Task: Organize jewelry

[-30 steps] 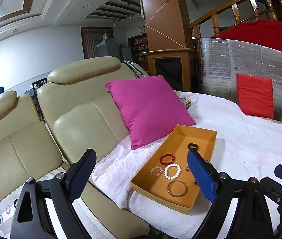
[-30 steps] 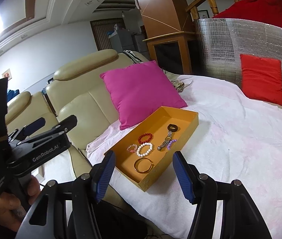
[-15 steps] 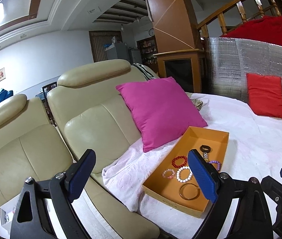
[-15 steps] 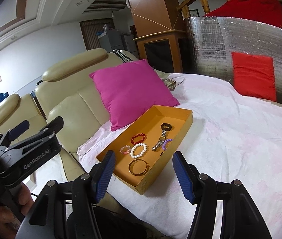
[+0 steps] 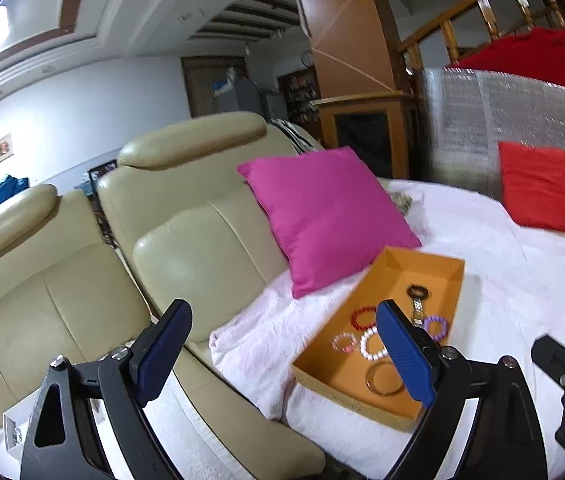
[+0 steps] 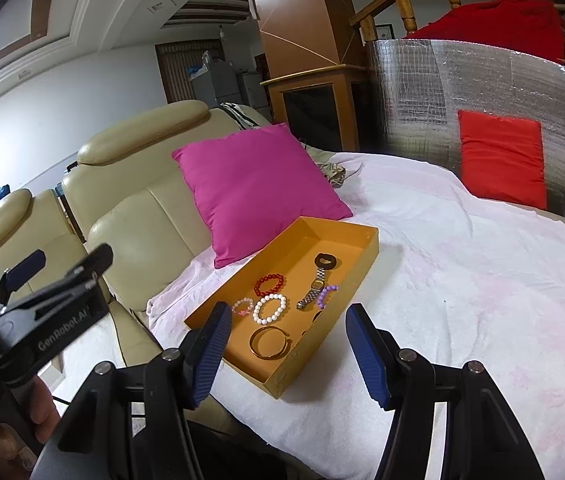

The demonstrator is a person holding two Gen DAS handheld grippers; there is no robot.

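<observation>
Both the left hand-held gripper (image 5: pixel 282 354) and right hand-held gripper (image 6: pixel 284 350) are held wide apart, empty. Just beyond, bracelets (image 6: pixel 269 308) and a watch (image 6: pixel 316 284) lie inside the orange tray (image 6: pixel 358 256) on the white-covered table (image 6: pixel 462 272).

In the left wrist view, the left gripper's blue pad is covering part of the white bead bracelet (image 5: pixel 371 344) and gold bangle (image 5: pixel 382 378). At seven o'clock, a white box (image 5: pixel 11 428) is getting cropped, its contents too small to tell.
</observation>
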